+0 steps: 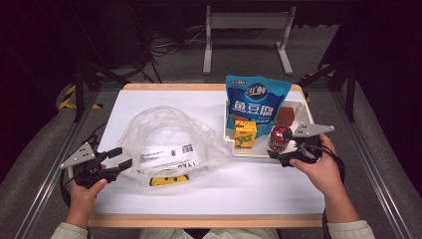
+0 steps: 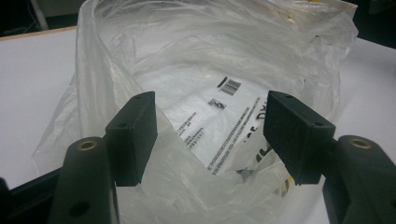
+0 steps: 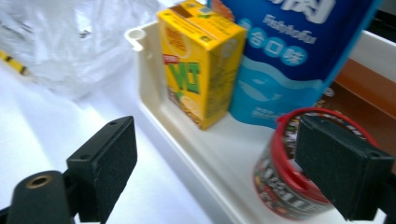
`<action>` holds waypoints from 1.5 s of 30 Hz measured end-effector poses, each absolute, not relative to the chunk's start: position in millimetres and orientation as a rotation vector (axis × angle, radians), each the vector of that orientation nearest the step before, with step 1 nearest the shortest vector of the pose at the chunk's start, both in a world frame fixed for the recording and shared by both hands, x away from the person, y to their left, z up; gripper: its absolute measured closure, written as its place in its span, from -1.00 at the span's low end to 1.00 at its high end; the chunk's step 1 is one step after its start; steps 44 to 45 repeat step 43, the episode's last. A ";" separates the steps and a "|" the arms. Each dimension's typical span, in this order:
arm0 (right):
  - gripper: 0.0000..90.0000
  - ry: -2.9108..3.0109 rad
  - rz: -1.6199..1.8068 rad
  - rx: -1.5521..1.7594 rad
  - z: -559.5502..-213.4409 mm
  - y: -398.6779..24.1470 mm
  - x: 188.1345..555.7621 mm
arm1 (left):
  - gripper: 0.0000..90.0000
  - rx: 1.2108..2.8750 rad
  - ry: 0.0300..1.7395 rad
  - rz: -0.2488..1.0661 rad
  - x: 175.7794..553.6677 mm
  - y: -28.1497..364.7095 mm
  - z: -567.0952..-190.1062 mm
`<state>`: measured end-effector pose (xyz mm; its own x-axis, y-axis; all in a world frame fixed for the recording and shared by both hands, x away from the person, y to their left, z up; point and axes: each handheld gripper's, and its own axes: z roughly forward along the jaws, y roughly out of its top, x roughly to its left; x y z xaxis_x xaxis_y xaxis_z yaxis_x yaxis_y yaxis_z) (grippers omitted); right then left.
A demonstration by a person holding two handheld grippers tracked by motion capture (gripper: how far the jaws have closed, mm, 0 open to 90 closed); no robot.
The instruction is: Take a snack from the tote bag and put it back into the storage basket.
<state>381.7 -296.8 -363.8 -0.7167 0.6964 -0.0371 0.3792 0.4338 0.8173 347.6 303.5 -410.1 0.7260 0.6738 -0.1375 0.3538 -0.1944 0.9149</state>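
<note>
A crumpled clear plastic bag lies on the white table, its mouth toward my left gripper. That gripper is open, its jaws spread either side of the bag's rim without pressing it. A white tray at the right holds a blue pouch, a yellow drink carton and a red-lidded can. My right gripper is open at the tray's front edge. In the right gripper view one jaw stands before the can, the other outside the tray wall, with nothing held.
A brown box sits at the back of the tray. A yellow-and-black object lies at the bag's near edge. White tabletop stretches between the bag and the tray. Metal stand legs rise beyond the table.
</note>
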 end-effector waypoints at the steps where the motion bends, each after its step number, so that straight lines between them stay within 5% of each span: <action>1: -0.68 2.319 1.207 0.909 -364.6 -295.5 379.2 | -0.21 1.805 0.807 0.354 347.6 303.4 -410.1; 45: -0.62 2.522 1.311 0.721 -425.2 -253.8 356.4 | -0.21 1.806 0.797 0.353 348.4 304.1 -410.3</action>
